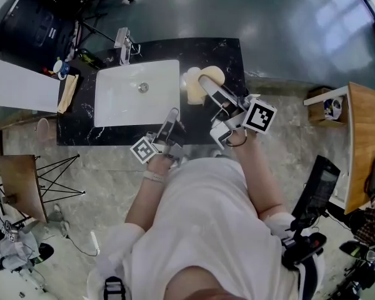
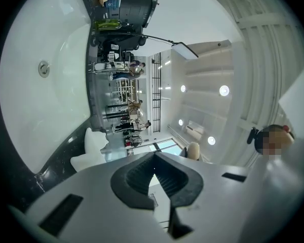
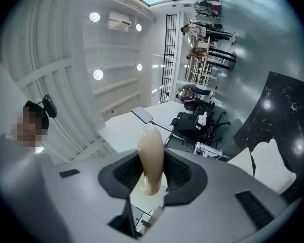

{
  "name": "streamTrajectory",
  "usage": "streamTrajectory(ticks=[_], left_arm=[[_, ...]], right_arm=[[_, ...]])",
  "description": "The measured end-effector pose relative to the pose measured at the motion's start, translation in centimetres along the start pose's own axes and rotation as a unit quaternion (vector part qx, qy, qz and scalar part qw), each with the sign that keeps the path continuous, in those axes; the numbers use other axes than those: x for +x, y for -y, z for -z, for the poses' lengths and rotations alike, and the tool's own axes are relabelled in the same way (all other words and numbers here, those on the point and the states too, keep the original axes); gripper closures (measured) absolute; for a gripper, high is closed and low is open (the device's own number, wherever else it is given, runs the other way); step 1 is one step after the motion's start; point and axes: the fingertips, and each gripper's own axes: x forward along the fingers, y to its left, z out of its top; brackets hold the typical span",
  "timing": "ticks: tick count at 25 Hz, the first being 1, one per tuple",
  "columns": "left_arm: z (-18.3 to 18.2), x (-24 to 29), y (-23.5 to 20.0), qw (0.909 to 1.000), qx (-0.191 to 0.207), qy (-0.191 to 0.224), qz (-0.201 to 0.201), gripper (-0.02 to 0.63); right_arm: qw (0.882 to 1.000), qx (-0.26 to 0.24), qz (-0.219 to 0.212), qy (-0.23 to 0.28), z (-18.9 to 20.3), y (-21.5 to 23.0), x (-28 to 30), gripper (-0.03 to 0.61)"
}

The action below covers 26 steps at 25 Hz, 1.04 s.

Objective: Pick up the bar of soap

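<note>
Soap (image 3: 151,153) sat clamped between the jaws of the right gripper (image 1: 207,85), a cream bar held edge-on by its near end, with most of its length standing out past the pads. In the head view it hung at upper centre, over the black counter (image 1: 228,55) just right of the sink (image 1: 112,111), and looked clear of the white dish (image 3: 268,161) at lower right of the right gripper view. The left gripper (image 1: 172,114) waited below the sink with its jaws together and nothing between them. Slipping seemed the main risk: the bar is likely slick and rounded, and the grip took only one end, so a jolt or a tilt could let it pivot or squirt free. A harder squeeze might push it out instead of holding it. It would then probably drop onto the counter or into the sink.
</note>
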Motion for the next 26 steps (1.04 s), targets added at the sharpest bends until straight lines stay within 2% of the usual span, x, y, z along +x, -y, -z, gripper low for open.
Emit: streamTrajectory(ticks=[4,26], left_arm=[[-0.4,0.0,-0.1,1.0000,-0.003,0.003,-0.001,0.606],[-0.3,0.3,-0.4,1.0000,-0.006,0.004,0.000,0.607]], right_arm=[[1.000,-0.013,0.010,-0.002,-0.1,0.3,0.4,0.453],[1.000,-0.010,0.022,0.000,-0.6,1.3,-0.3,0.453]])
